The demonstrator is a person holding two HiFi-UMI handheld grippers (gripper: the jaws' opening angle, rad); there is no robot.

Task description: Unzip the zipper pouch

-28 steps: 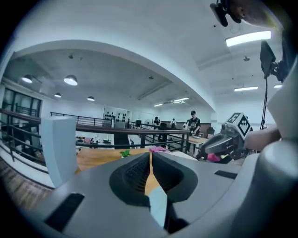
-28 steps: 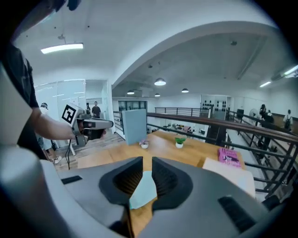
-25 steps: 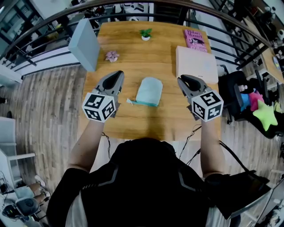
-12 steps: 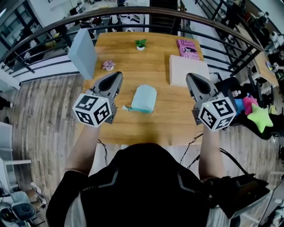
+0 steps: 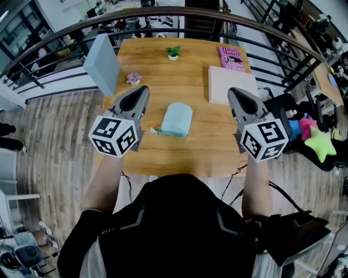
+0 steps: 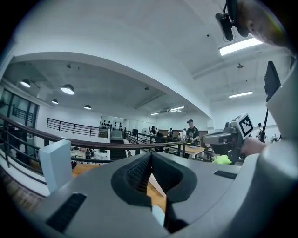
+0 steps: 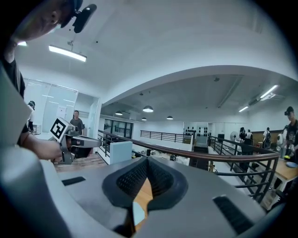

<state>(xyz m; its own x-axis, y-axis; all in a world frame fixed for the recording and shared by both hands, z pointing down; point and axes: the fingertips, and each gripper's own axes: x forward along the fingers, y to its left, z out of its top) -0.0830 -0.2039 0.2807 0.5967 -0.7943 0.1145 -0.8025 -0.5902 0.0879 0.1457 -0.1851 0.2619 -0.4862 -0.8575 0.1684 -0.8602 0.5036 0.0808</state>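
Note:
A pale teal zipper pouch (image 5: 177,119) lies flat in the middle of the wooden table (image 5: 190,155), its zipper pull sticking out at its near left corner. My left gripper (image 5: 142,89) hovers above the table to the pouch's left, shut and holding nothing. To the right of the pouch my right gripper (image 5: 234,92) hovers too, shut and holding nothing. Neither touches the pouch. In the left gripper view the gripper (image 6: 150,157) has its jaws together, pointing nearly level over the table. The right gripper view shows its gripper (image 7: 147,160) the same way.
A grey-blue box (image 5: 102,62) stands at the table's far left, with a small pink flower (image 5: 133,79) beside it. A flat white box (image 5: 232,84) and a pink book (image 5: 232,58) lie far right, a tiny potted plant (image 5: 173,52) far middle. A railing (image 5: 179,13) runs behind the table.
Both grippers have risen off the table toward the camera and look larger. The right gripper's jaws have closed. The pouch has not moved.

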